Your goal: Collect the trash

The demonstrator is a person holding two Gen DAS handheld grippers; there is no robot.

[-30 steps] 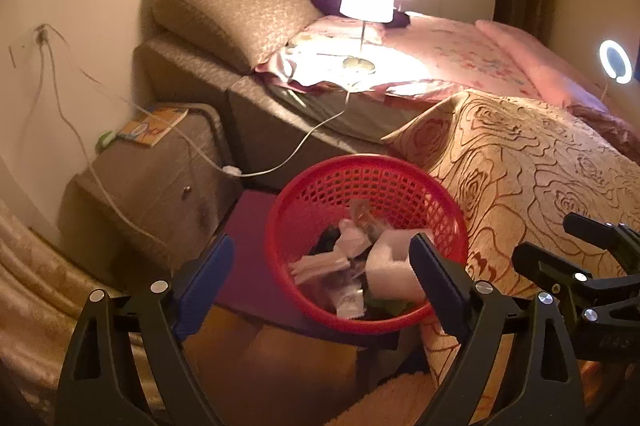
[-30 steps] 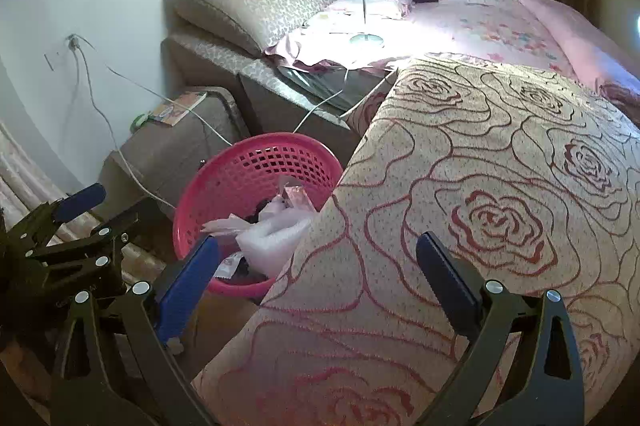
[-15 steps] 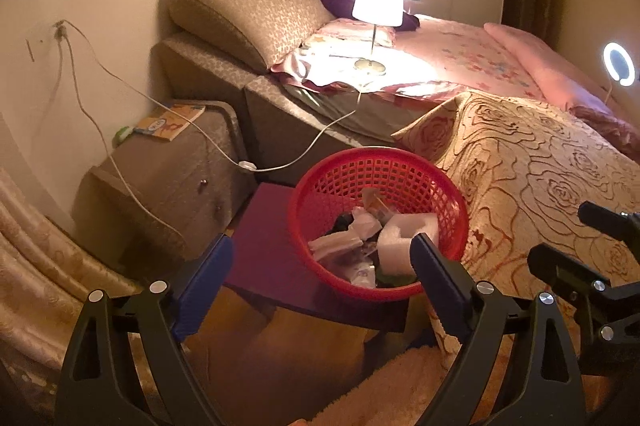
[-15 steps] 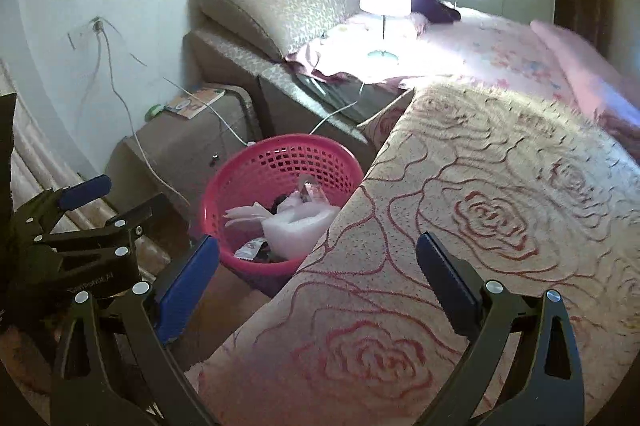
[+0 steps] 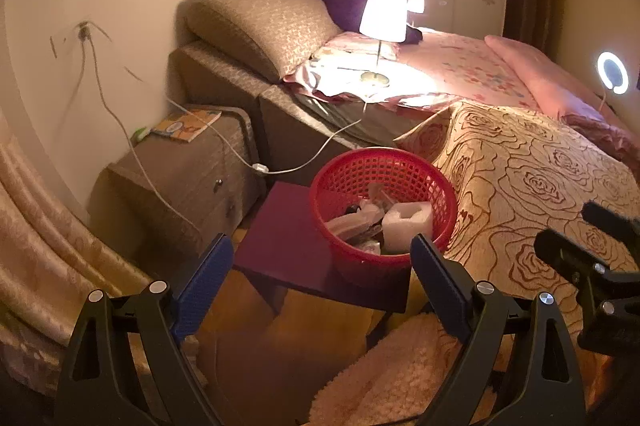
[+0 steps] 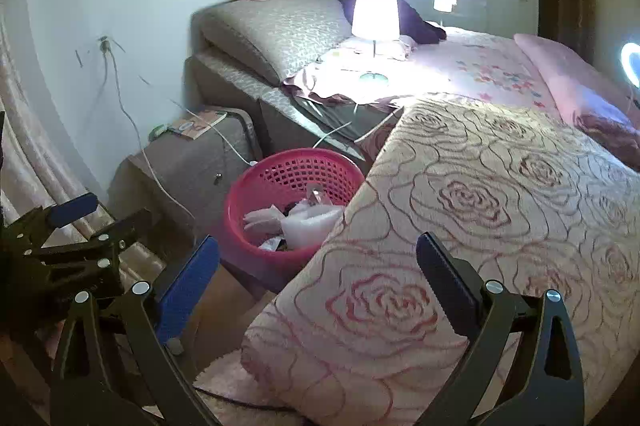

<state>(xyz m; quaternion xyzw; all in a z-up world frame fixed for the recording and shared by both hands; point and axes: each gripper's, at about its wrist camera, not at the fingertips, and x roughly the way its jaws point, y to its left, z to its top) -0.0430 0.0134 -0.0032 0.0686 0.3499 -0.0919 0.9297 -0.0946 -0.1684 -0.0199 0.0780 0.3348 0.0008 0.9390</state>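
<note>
A red mesh basket (image 5: pixel 442 185) (image 6: pixel 296 161) stands on a low purple stool (image 5: pixel 280 238) beside the bed. Inside it lies trash: a white foam block (image 5: pixel 406 222) (image 6: pixel 308 222), crumpled paper and wrappers (image 5: pixel 352 222). My left gripper (image 5: pixel 322 266) hangs open and empty above the floor, short of the basket. My right gripper (image 6: pixel 318 258) is open and empty too, over the rose-patterned bedspread (image 6: pixel 480 209). Each gripper shows at the edge of the other's view.
A lit lamp (image 5: pixel 382 15) stands on the bed, its white cable (image 5: pixel 304 161) trailing behind the basket. A nightstand (image 5: pixel 180 165) with a booklet stands left, a curtain (image 5: pixel 48 266) beyond it. A fluffy rug (image 5: pixel 392 370) lies below. A ring light (image 5: pixel 612 71) glows at the right.
Both grippers have drawn back and up from the basket, which now looks smaller and farther away. More floor, stool and curtain have come into view. Both sets of jaws stayed open.
</note>
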